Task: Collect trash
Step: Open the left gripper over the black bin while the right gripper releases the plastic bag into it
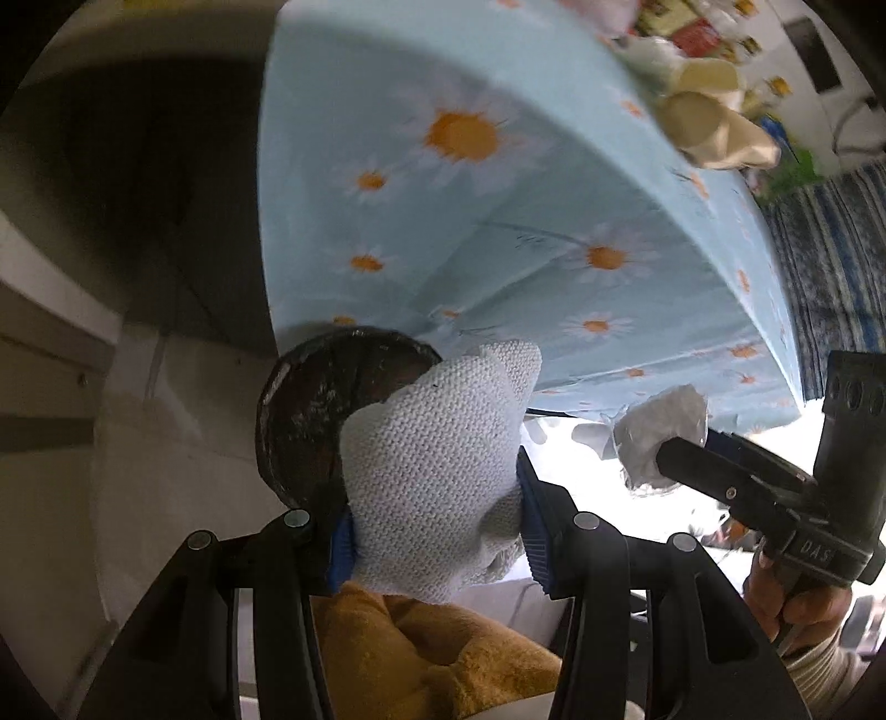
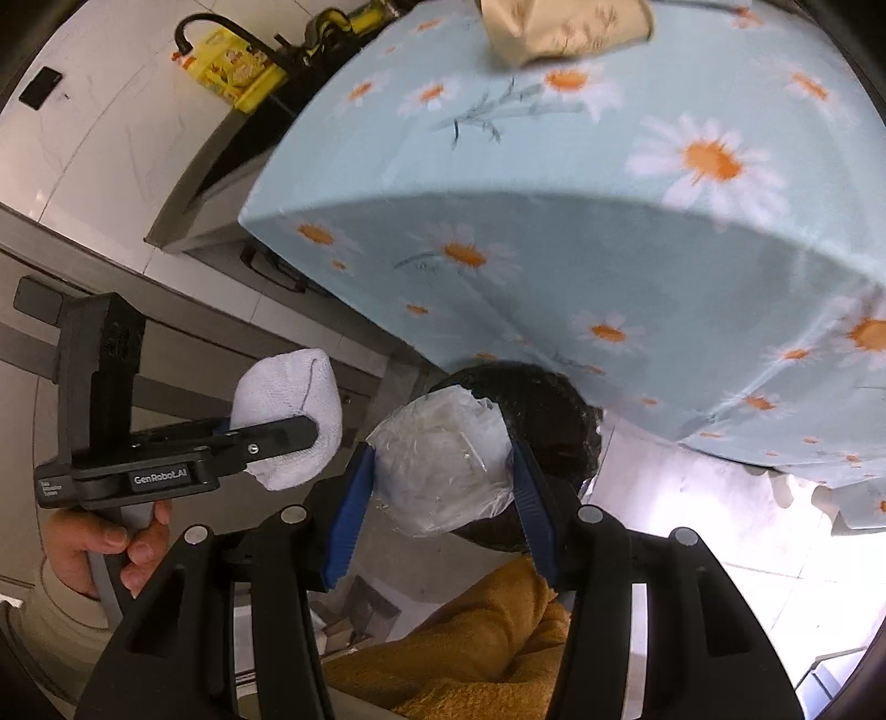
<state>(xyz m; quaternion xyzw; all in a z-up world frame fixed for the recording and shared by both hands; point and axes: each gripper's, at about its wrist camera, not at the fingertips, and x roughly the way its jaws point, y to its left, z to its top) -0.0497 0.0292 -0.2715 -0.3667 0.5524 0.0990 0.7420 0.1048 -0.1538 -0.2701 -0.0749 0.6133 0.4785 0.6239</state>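
Observation:
My left gripper (image 1: 437,471) is shut on a bunched white knitted cloth (image 1: 437,459), its blue pads pressing both sides. The same cloth (image 2: 288,415) shows from the right wrist view, held by the left gripper (image 2: 302,429). My right gripper (image 2: 443,471) is shut on a crumpled clear plastic bag (image 2: 443,459); that bag (image 1: 659,437) also appears at the right of the left wrist view in the right gripper (image 1: 673,448). A dark round bin (image 1: 310,410) sits on the floor just below both loads, its rim (image 2: 554,421) partly hidden behind the bag.
A table with a light blue daisy tablecloth (image 2: 581,221) overhangs above the bin. A beige crumpled paper bag (image 2: 559,27) lies on it. An orange cloth (image 2: 476,642) is near the bottom of the view. Yellow packaging (image 2: 232,72) and a dark cabinet stand behind.

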